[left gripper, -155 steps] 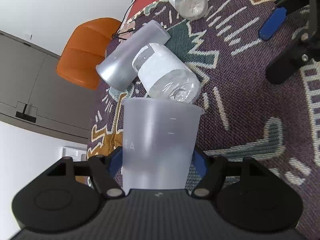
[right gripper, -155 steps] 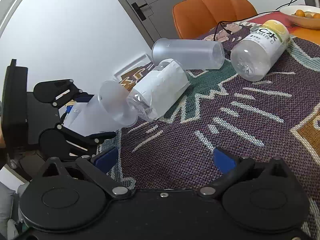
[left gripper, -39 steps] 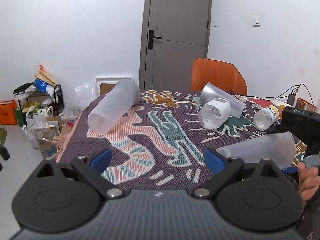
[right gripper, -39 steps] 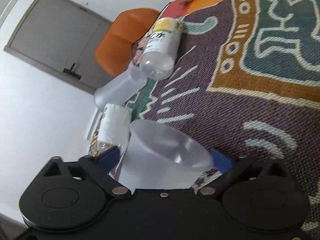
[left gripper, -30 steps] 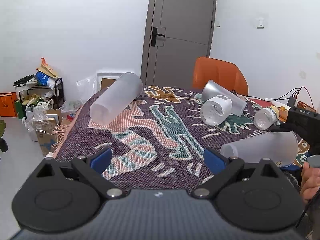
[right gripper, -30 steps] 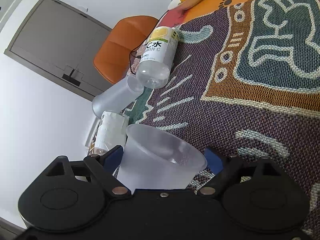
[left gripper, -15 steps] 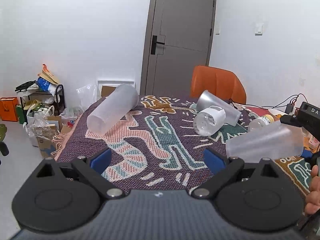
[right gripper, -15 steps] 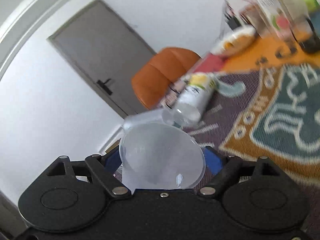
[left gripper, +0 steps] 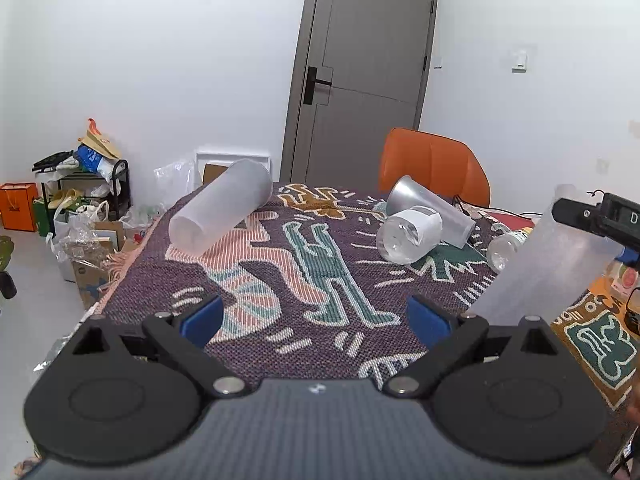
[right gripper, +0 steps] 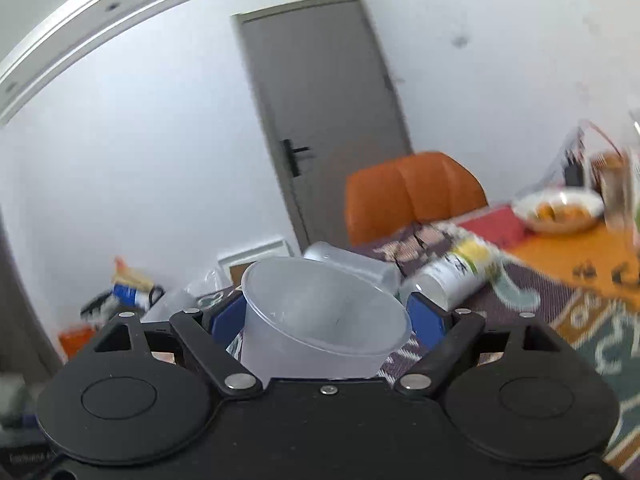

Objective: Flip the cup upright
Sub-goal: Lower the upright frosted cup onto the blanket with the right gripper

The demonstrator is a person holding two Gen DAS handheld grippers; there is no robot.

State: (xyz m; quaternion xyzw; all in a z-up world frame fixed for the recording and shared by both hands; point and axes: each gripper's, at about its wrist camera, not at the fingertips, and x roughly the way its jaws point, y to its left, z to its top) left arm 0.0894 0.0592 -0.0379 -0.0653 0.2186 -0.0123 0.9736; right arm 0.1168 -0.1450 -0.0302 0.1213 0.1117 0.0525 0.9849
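Right claw (right gripper: pixel 326 316) pinches the frosted cup (right gripper: pixel 320 320); left claw (left gripper: pixel 314 316) spread; no writing legible

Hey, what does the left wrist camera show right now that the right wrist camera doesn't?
Only the left wrist view shows the long frosted tumbler lying on the patterned rug, and the open left gripper. Only the right wrist view shows the fruit bowl and the held cup's open mouth. Both show the frosted cup in the right gripper, the orange chair and the grey door.
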